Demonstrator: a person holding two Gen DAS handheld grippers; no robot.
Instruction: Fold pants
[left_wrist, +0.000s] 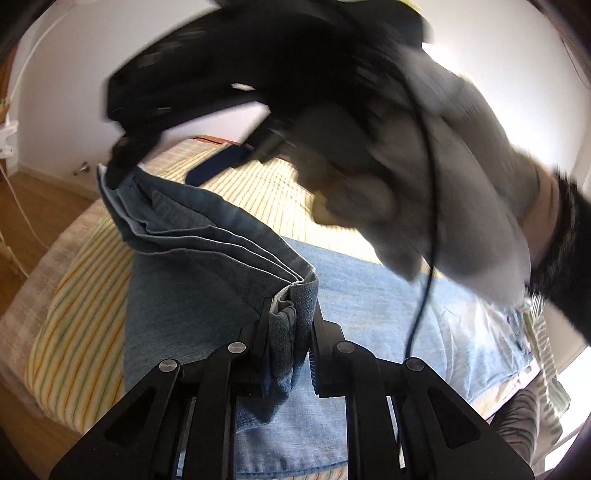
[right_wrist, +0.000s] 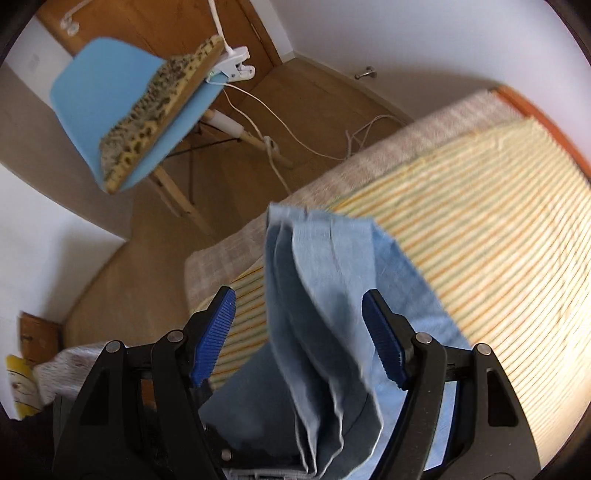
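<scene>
Light blue jeans (left_wrist: 369, 295) lie on the striped bed (left_wrist: 81, 325). My left gripper (left_wrist: 290, 295) is shut on a bunched hem of the jeans and holds it above the lower layer. The lifted edge runs up and left to my right gripper (left_wrist: 122, 166), seen blurred from outside in the left wrist view. In the right wrist view my right gripper (right_wrist: 299, 302) is open, its blue pads (right_wrist: 214, 332) standing apart on either side of the folded jean layers (right_wrist: 317, 295), which hang between them without being pinched.
A gloved hand (left_wrist: 424, 166) and a black cable (left_wrist: 428, 221) cross above the jeans. A blue chair (right_wrist: 125, 103) with a patterned cushion, a white clip lamp (right_wrist: 232, 62) and cords stand on the wooden floor beside the bed (right_wrist: 480, 221).
</scene>
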